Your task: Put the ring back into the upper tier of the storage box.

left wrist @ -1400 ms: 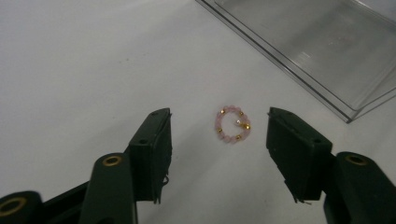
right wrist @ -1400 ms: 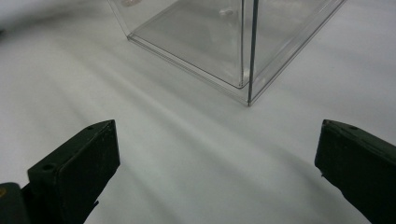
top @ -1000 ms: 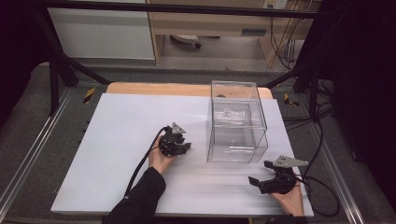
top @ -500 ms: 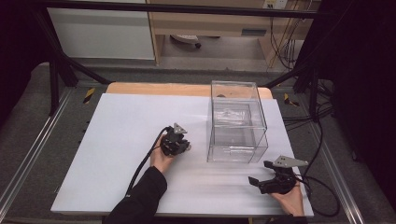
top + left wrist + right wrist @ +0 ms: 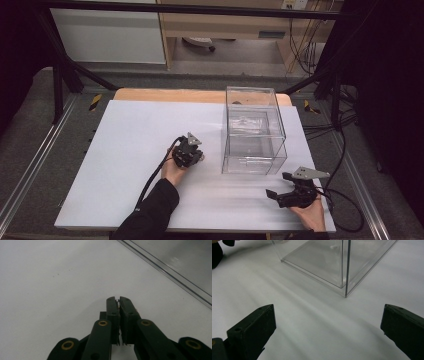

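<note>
My left gripper [image 5: 192, 156] rests on the white tabletop [image 5: 125, 150], left of a clear plastic box [image 5: 254, 135]. In the left gripper view its jaws [image 5: 119, 299] meet pad to pad with nothing between them; they have just been closing. My right gripper [image 5: 276, 185] lies near the table's front right corner, in front of the box. In the right gripper view its two black fingers stand wide apart [image 5: 328, 308] over bare table, and the near corner of the clear box [image 5: 332, 265] rises ahead of them. The box looks empty.
A wooden strip [image 5: 165, 95] runs along the table's far edge. Metal rails [image 5: 30, 170] flank the table on both sides, and loose cables [image 5: 345, 200] trail off at the right. A dark sleeve [image 5: 150, 215] comes in from the bottom.
The left gripper's jaws look slightly narrower than a second ago. Both hands and the box stay where they were.
</note>
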Demonstrator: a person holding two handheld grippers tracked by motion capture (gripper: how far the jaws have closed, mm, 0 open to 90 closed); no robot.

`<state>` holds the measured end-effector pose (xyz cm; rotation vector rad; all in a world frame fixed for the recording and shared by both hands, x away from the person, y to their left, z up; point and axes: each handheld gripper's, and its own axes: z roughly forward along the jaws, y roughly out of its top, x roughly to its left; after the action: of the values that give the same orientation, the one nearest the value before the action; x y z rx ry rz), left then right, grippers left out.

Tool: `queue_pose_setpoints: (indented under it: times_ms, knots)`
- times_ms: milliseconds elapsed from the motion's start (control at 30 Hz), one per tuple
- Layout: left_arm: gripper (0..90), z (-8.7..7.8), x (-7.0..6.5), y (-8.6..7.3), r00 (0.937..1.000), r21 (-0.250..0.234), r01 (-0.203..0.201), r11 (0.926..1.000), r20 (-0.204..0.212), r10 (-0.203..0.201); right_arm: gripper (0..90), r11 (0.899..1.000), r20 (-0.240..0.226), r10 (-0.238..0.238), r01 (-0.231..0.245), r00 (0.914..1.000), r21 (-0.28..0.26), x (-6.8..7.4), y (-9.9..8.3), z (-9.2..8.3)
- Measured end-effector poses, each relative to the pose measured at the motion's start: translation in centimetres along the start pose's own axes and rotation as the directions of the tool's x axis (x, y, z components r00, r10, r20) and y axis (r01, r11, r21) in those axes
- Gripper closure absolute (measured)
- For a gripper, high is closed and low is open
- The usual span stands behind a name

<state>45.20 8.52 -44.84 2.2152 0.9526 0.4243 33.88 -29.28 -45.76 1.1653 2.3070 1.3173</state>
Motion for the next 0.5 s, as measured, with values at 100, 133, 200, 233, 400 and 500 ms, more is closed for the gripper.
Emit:
queue_pose_setpoints:
  times_ms: [100,133,200,233,400,500]
  knots:
    - [86.2,0.0,-0.1,-0.1,1.0,-0.005,0.008,1.0,-0.001,-0.008,0.3,1.0,-0.001,0.003,-0.003,1.0,0.0,0.0,0.0,0.0]
    - [86.2,0.0,0.0,-0.1,0.9999,-0.007,0.014,0.9999,0.0,-0.014,0.3,1.0,-0.001,0.003,-0.003,1.0,0.0,0.0,0.0,0.0]
    - [86.3,0.0,0.1,-0.1,0.9994,-0.012,0.032,0.9994,0.015,-0.032,0.3,1.0,-0.002,0.003,-0.003,1.0,0.001,0.0,0.0,0.0]
    - [86.3,-0.1,0.1,-0.2,0.9992,-0.015,0.037,0.9992,0.018,-0.037,0.3,1.0,-0.002,0.002,-0.002,1.0,0.002,0.0,0.0,0.0]
    - [86.4,-0.6,0.1,-0.1,0.9985,-0.045,0.048,0.9979,0.027,-0.046,0.3,1.0,-0.001,0.003,-0.003,1.0,0.001,0.0,0.0,0.0]
    - [86.4,-1.1,0.1,0.1,0.9983,-0.07,0.052,0.9962,0.03,-0.05,0.3,1.0,-0.001,0.003,-0.003,1.0,0.002,0.0,0.0,0.0]
